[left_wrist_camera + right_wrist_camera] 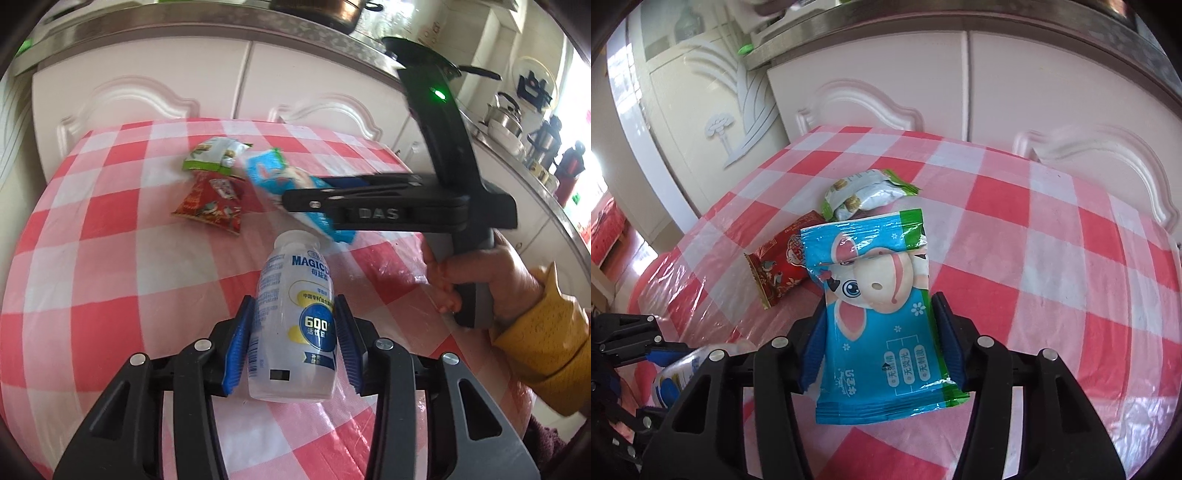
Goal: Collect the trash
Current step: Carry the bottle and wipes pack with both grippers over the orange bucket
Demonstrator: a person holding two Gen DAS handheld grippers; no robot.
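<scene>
- The table (110,229) wears a red, pink and white checked cloth under a clear plastic sheet that catches the light.
- Right behind it stand white cabinet doors (886,85) with raised arched panels, under a grey speckled countertop (184,29).
- Up on that countertop sits a dark pot (332,11); further along to the right are a steel kettle (506,114), a dark frying pan (424,51) and a few flasks.
- A tall pale cupboard (701,110) with a carved plant motif stands at the left.
- Bright daylight comes in from both far edges.
</scene>
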